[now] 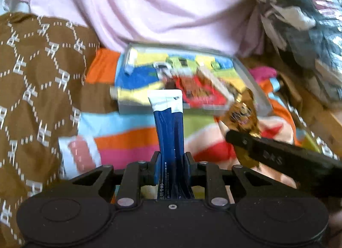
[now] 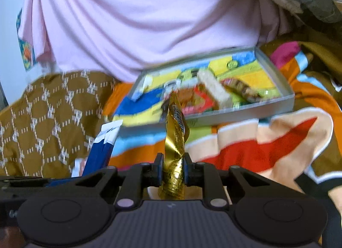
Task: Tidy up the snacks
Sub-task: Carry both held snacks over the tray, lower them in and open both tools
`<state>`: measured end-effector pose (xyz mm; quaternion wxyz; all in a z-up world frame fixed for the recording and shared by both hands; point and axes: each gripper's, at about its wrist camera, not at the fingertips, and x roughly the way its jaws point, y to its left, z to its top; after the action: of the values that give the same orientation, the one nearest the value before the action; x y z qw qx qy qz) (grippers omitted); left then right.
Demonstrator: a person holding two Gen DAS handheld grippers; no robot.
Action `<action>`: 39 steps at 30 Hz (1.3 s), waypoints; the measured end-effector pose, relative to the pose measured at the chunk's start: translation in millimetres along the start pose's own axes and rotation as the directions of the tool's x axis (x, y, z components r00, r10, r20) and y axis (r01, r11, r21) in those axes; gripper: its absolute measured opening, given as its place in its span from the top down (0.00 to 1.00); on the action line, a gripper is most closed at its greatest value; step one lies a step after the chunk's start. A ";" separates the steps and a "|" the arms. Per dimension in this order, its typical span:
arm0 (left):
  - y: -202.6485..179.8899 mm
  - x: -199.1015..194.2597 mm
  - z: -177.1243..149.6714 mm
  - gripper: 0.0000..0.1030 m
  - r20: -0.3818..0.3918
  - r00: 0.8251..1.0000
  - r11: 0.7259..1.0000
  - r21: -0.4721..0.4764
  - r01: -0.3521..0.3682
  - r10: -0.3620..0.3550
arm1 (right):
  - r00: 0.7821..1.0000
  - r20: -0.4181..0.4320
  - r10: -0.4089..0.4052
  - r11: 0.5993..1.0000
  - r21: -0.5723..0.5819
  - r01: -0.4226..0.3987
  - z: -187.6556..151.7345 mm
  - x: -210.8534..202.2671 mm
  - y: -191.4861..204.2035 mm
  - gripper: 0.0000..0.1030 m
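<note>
Left gripper (image 1: 172, 163) jaws clamped on blue-white sachet (image 1: 167, 124), upright. Right gripper (image 2: 172, 169) jaws clamped on gold wrapper (image 2: 174, 141). Both raised above striped blanket (image 2: 267, 151), near grey tray (image 2: 277, 100) holding snacks. Pink cloth (image 2: 139, 23) behind.

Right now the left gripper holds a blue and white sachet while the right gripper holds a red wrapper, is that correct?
Not quite: the right gripper is shut on a gold wrapper, not red, as the right wrist view shows. The left gripper does hold the blue and white sachet.

Bright, even daylight; both fisheye views bend at dark corners, backgrounds smeared by motion blur, foregrounds sharp.
</note>
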<state>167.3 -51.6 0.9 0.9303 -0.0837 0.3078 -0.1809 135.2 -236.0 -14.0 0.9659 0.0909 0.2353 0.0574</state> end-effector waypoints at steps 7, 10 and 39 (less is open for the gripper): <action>-4.3 30.5 53.1 0.77 0.072 0.997 0.998 -0.050 -0.032 0.035 | 0.990 0.144 -0.005 1.000 0.016 0.003 23.7 4.5 -28.1 0.80; -9.0 47.1 72.1 0.77 0.092 0.994 0.997 -0.052 -0.056 0.061 | 0.980 0.197 -0.022 1.000 0.023 0.018 32.9 6.1 -41.8 0.80; -24.4 166.0 117.7 0.76 0.039 0.981 0.982 -0.011 -0.190 0.191 | 0.986 0.126 -0.110 0.994 0.039 0.106 73.3 86.4 -89.3 0.78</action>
<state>355.1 -133.3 11.2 0.9490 -0.0608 0.2964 -0.0883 251.7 -320.9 -6.6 0.9792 0.0968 0.1785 -0.0049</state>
